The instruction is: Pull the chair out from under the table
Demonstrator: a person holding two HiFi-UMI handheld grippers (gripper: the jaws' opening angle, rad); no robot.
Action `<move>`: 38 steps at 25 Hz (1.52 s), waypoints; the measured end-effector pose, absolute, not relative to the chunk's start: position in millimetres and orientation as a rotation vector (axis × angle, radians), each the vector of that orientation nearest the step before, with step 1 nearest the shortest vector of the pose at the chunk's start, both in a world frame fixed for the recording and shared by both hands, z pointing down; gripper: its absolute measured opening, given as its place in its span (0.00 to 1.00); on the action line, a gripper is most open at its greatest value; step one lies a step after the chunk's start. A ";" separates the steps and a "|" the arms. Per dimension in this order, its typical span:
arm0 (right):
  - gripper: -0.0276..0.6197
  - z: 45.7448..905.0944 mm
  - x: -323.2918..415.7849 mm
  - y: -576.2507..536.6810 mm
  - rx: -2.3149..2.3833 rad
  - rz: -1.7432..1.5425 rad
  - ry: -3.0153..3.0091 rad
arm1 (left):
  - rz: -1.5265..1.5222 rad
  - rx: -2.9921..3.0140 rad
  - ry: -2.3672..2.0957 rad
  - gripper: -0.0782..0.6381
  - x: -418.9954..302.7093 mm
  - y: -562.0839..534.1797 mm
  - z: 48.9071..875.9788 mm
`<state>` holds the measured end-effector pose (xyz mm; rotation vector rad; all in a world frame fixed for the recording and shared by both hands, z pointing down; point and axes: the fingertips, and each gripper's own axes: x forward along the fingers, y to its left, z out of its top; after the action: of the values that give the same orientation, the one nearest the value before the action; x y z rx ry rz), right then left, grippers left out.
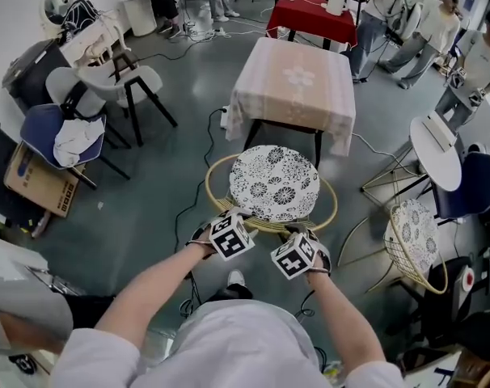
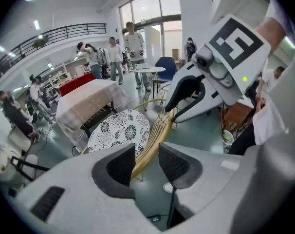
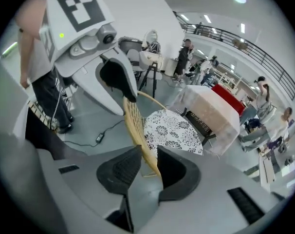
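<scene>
The chair has a round floral cushion [image 1: 274, 183] and a curved rattan back rim [image 1: 269, 226]. It stands on the near side of the table with the pale pink cloth [image 1: 293, 83], out on the floor. My left gripper [image 1: 227, 216] and right gripper [image 1: 298, 233] sit side by side at the near part of the rim. In the left gripper view the rim [image 2: 155, 135] runs between the jaws of the left gripper [image 2: 146, 152], with gaps beside the pads. In the right gripper view the rim [image 3: 135, 121] likewise passes between the parted jaws of the right gripper [image 3: 148, 162].
A second rattan chair [image 1: 415, 237] and a round white table [image 1: 435, 148] stand to the right. Grey and blue chairs [image 1: 120, 79] and a cardboard box [image 1: 39, 180] are at the left. A black cable [image 1: 184, 200] lies on the floor. A red table [image 1: 310, 14] and people are behind.
</scene>
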<state>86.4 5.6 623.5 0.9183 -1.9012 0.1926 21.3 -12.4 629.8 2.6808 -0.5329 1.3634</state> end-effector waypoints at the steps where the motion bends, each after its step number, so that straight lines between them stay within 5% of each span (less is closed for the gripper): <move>1: 0.18 618.3 88.0 4.0 0.961 0.225 -1.917 | 1.309 2.674 -0.561 0.32 24.4 -12.9 624.3; 17: 0.10 519.7 95.3 5.0 1.423 0.492 -2.175 | 0.607 2.599 -0.826 0.31 66.9 -1.7 517.5; 31: 0.05 484.3 100.1 41.6 1.506 0.500 -2.300 | 0.454 2.513 -1.090 0.13 61.9 34.1 484.4; 38: 0.05 476.3 109.4 63.8 1.505 0.484 -2.328 | 0.442 2.510 -1.119 0.12 77.1 56.1 478.8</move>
<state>109.4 63.8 476.3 1.5050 -2.3283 0.4842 77.1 56.1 478.8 2.5101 -1.1192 0.4416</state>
